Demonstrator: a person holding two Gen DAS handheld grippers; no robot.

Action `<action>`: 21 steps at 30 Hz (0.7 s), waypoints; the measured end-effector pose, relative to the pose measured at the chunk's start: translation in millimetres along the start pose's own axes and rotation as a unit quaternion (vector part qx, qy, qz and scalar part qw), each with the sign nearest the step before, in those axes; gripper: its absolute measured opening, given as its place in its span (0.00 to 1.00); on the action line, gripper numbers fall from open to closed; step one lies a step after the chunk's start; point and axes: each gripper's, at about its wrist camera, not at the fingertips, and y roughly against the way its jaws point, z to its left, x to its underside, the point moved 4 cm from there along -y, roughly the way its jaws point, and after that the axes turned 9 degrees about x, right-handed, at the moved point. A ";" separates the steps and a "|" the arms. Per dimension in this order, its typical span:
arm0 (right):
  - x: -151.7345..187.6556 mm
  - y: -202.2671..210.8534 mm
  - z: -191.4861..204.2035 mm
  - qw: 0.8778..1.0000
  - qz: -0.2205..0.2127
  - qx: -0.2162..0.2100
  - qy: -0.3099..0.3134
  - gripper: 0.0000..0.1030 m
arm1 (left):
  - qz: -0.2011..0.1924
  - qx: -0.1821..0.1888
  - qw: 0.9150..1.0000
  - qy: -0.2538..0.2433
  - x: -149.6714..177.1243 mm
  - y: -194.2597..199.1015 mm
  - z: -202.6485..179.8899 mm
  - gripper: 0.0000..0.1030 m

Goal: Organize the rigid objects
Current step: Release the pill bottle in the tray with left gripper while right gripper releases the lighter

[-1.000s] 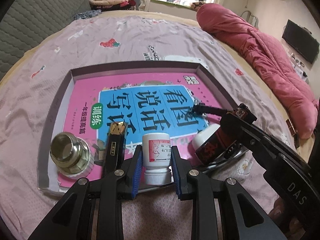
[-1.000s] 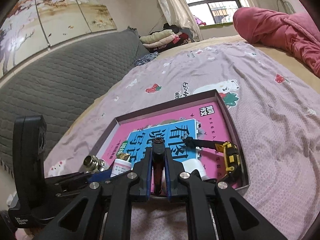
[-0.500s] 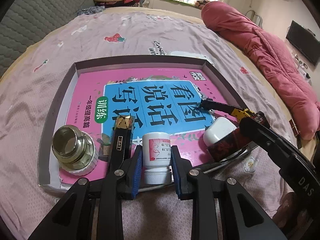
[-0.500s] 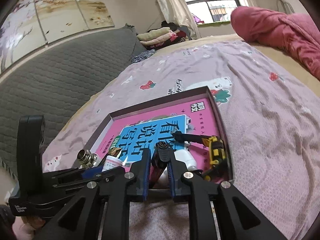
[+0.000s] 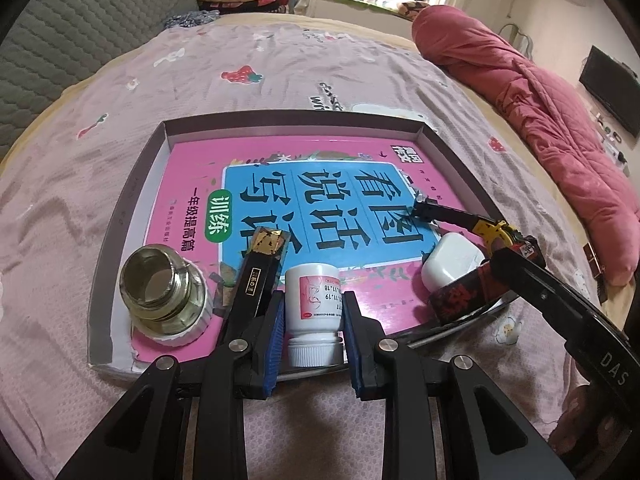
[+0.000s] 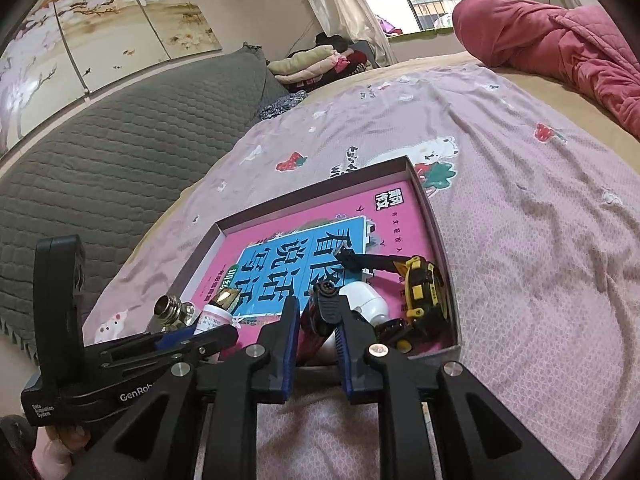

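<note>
A shallow box tray (image 5: pixel 132 184) (image 6: pixel 434 220) lies on the bed with a pink and blue book (image 5: pixel 288 196) (image 6: pixel 304 248) in it. My left gripper (image 5: pixel 313 322) is shut on a white medicine bottle (image 5: pixel 314 304), held at the tray's near edge. My right gripper (image 6: pixel 318 320) has widened around a red and black cylinder (image 6: pixel 326 306) (image 5: pixel 460 292) that rests in the tray; the pads stand apart from it. A white case (image 5: pixel 452 260) (image 6: pixel 366 300) lies beside the cylinder.
In the tray also lie a glass jar (image 5: pixel 158 284) (image 6: pixel 170 308), a black bar with a gold end (image 5: pixel 264 264), and a yellow and black tape measure (image 6: pixel 420 280) (image 5: pixel 492 228). A pink quilt (image 5: pixel 540 92) lies at the far right, a grey headboard (image 6: pixel 100 160) at the left.
My right gripper has opened off the red and black cylinder and let it down into the tray. Both grippers have drawn back slightly; the left still holds the bottle.
</note>
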 end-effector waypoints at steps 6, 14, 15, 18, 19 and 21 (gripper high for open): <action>1.1 -0.3 -2.1 1.000 0.003 0.009 0.002 0.20 | -0.001 -0.001 1.000 0.003 0.2 1.5 1.0 0.27; -2.6 4.8 -2.4 1.000 -0.012 0.024 0.009 0.50 | -0.008 0.002 1.000 0.005 -1.9 8.0 1.2 0.27; -3.0 5.5 -2.4 0.999 -0.014 0.028 0.011 0.51 | -0.008 0.003 1.000 0.006 -2.2 8.2 0.9 0.27; -3.0 5.5 -4.3 0.999 -0.014 0.031 0.010 0.52 | -0.008 0.003 1.000 0.004 -1.9 8.4 -0.3 0.27; -3.0 5.7 -5.4 0.999 -0.013 0.031 0.010 0.52 | -0.008 0.003 1.000 0.004 -1.8 8.4 -0.4 0.27; -3.3 6.8 -5.6 0.999 -0.015 0.030 0.010 0.52 | -0.008 0.004 1.000 0.004 -1.9 8.3 -0.5 0.27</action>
